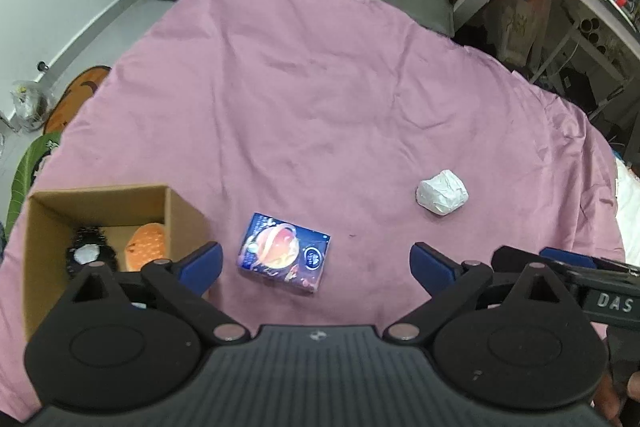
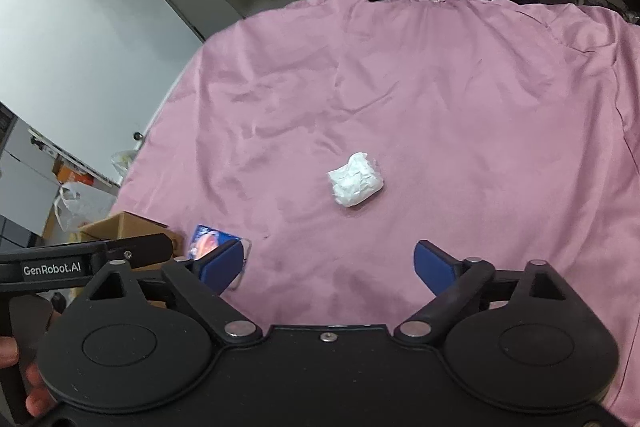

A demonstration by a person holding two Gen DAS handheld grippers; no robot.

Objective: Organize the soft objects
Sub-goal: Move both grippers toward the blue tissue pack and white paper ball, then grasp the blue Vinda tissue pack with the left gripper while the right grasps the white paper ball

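**Both hand-held grippers wide open over the pink sheet, two packs still out**

My left hand-held gripper (image 1: pixel 316 263) hangs over the pink sheet (image 1: pixel 320 87) with its blue pads spread wide and nothing between them. Just ahead of it, almost centred between the fingers, lies the blue tissue pack (image 1: pixel 285 252), flat on the sheet. To the left of that gripper, right beside its left finger, sits the open cardboard box (image 1: pixel 100 199); inside I see an orange plush toy (image 1: pixel 146 245) and a black furry toy (image 1: pixel 90 253) side by side. Ahead and to the right, well apart from the blue pack, rests the white wrapped pack (image 1: pixel 442 195).

My right hand-held gripper (image 2: pixel 328 263) is also fully spread and empty. The white wrapped pack (image 2: pixel 356 179) lies ahead of it, roughly between the finger lines. The blue tissue pack (image 2: pixel 208 241) shows partly behind its left finger, with the cardboard box (image 2: pixel 128 225) farther left. The left tool's body crosses the lower left corner of that view.
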